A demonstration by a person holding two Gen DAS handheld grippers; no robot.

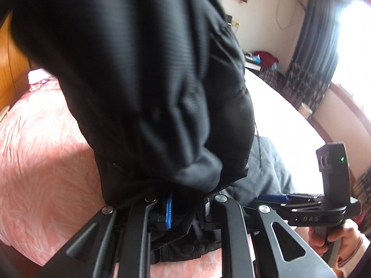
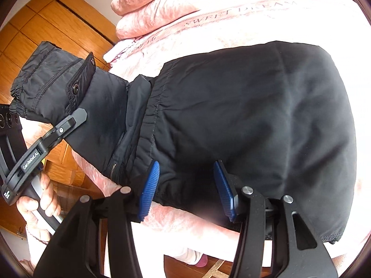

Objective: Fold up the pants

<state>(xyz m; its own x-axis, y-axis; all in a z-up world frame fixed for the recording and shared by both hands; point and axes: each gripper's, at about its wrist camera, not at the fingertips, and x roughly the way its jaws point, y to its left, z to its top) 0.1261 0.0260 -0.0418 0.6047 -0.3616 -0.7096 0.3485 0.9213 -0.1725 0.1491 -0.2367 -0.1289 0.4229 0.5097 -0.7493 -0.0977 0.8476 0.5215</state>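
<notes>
Black pants [image 2: 243,120] lie on a pink bedspread [image 2: 208,23]. In the left wrist view the pants [image 1: 139,81] hang bunched over the camera and fill most of the frame. My left gripper [image 1: 183,210] is shut on the black fabric; one blue pad [image 1: 169,210] shows, the other is hidden by cloth. In the right wrist view the left gripper [image 2: 78,115] holds the waistband end lifted above the bed. My right gripper [image 2: 187,190] is open, its blue pads [image 2: 150,185] astride the near edge of the flat part. It also shows in the left wrist view [image 1: 273,198].
Pink pillows [image 2: 150,7] lie at the head of the bed. A wooden wardrobe [image 2: 46,18] stands beside it. In the left wrist view a curtain [image 1: 310,53] and bright window are at the right, with clutter on a side table [image 1: 262,60].
</notes>
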